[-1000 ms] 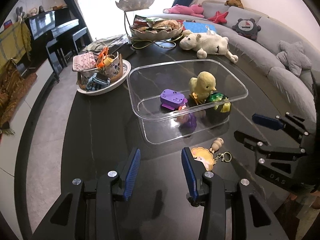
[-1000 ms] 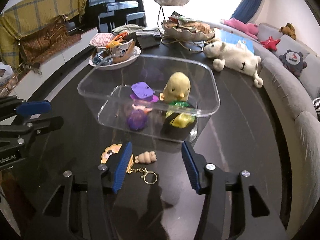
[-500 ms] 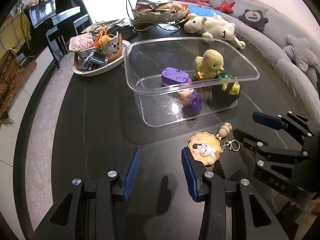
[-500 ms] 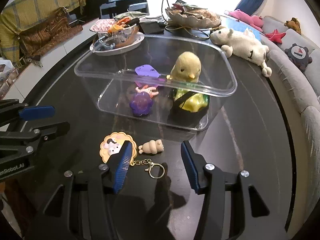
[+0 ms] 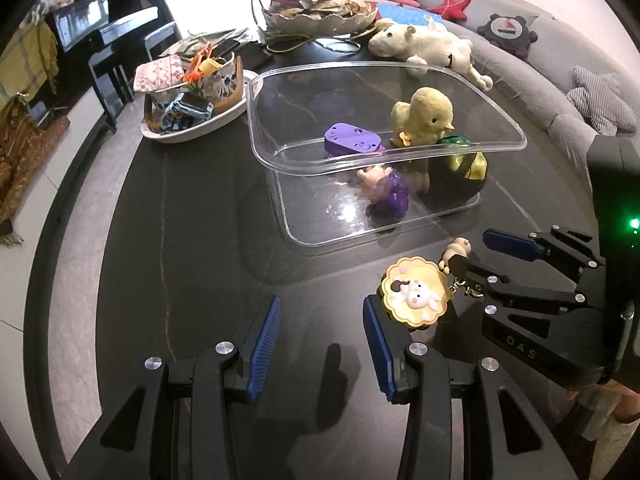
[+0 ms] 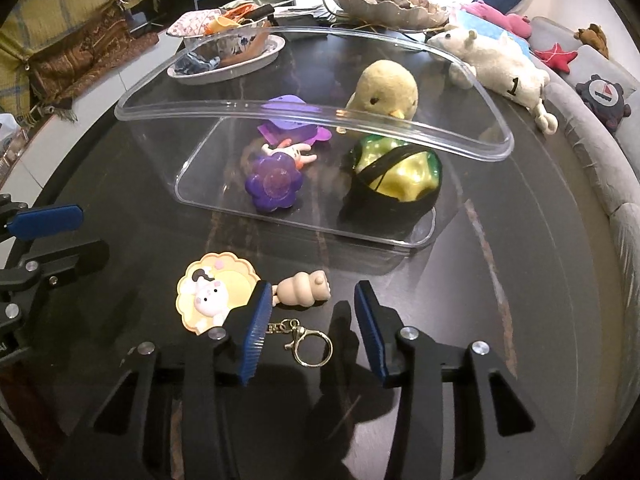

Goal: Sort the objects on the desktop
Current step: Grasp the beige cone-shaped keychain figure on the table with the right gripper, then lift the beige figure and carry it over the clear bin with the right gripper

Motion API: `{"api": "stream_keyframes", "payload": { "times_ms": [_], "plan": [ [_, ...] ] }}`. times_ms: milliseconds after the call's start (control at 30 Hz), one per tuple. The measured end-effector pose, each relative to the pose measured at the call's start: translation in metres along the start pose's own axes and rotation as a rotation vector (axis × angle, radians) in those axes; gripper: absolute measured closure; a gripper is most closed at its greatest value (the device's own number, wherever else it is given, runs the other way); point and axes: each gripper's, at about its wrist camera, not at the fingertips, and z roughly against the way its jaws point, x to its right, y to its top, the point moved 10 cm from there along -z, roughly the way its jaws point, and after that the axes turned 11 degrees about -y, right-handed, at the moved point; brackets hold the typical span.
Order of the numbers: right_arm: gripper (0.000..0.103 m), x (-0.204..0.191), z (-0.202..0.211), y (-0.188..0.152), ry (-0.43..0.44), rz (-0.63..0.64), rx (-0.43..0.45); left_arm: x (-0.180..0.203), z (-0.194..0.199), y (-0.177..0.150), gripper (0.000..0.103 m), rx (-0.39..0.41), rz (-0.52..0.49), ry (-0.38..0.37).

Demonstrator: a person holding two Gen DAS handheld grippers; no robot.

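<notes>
The clear bin (image 6: 312, 184) sits mid-table on the dark table (image 5: 180, 240), and it already holds a yellow chick (image 6: 386, 88), a purple card (image 6: 294, 122), a purple flower toy (image 6: 274, 184) and a green-yellow toy (image 6: 396, 178) in a black net. Still outside it, at the bin's 6 o'clock in the right wrist view, lies the keychain (image 6: 216, 294): a cookie-shaped charm with a bunny on it, a beige swirl bead and a brass ring, all flat on the table.

The right gripper (image 6: 306, 330) is spread wide with nothing between its pads, low over the table. Its left pad covers the link between charm and bead, and the ring lies in the gap between the two pads (a sensible line-up, I judge, since closing there would catch the thin middle rather than the broad disc).

The left gripper (image 5: 320, 350) is likewise released and empty, its right pad just beside the charm at about 1 o'clock from its centre. It hangs clear of the bin, probably to leave the other tool room.

Judging by what lies where, the keychain is the one small toy near the bin still to go in; the plush sheep (image 5: 424, 46) and the loaded dish (image 5: 192, 112) stand at 12 and 10 o'clock, well apart.
</notes>
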Motion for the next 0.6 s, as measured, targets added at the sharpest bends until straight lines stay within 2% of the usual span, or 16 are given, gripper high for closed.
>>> {"api": "stream_keyframes", "payload": {
  "times_ms": [300, 400, 600],
  "plan": [
    [0.069, -0.005, -0.01, 0.002, 0.009, 0.013, -0.012, -0.003, -0.004, -0.002, 0.063, -0.011, 0.007, 0.0],
    [0.075, -0.008, -0.012, 0.0, 0.013, 0.023, -0.02, -0.005, -0.005, -0.003, 0.063, -0.013, 0.01, 0.001],
    [0.075, -0.01, -0.011, 0.0, 0.002, 0.035, -0.019, -0.006, -0.004, -0.003, 0.063, -0.011, 0.015, 0.001]
  ]
}}
